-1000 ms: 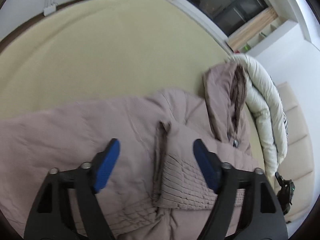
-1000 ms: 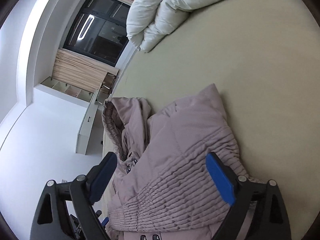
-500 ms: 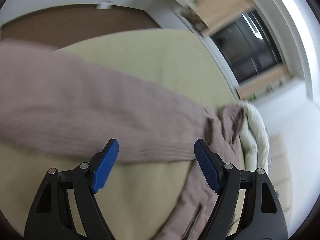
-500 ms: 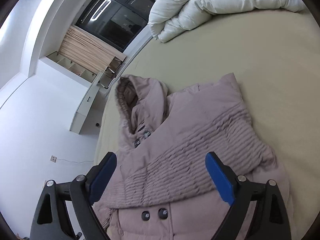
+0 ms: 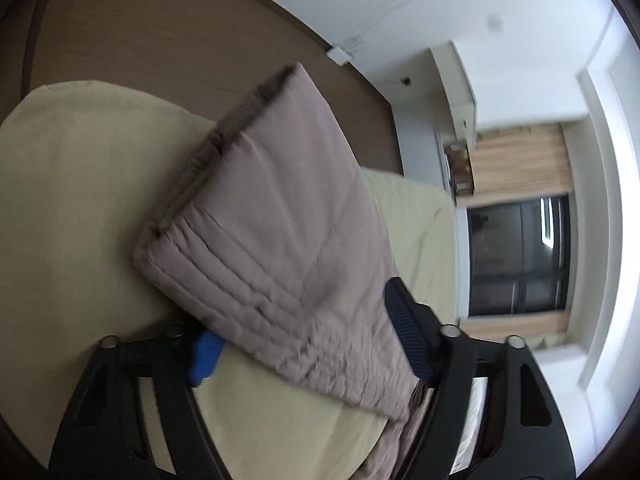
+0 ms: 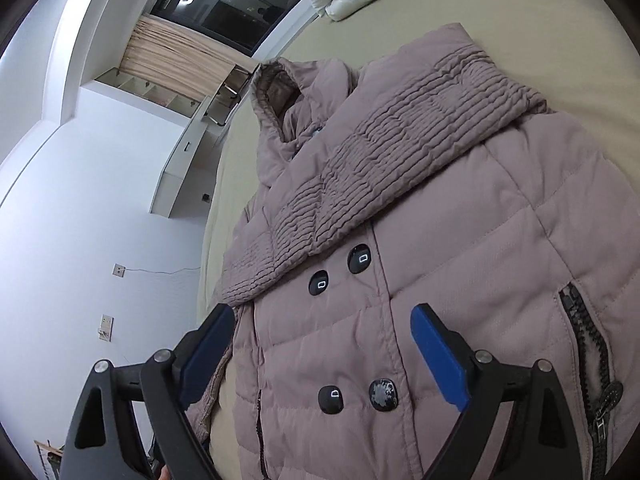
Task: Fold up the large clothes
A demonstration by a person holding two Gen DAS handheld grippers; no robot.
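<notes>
Left claw just closed around sleeve

- The left gripper has swung away from the middle of the coat to its sleeve, near the edge of the bed beside the brown floor.
- Its jaws have just been closing, with the sleeve between them.
- The right gripper has drawn back down the coat, from the ribbed collar to the black buttons.
</notes>
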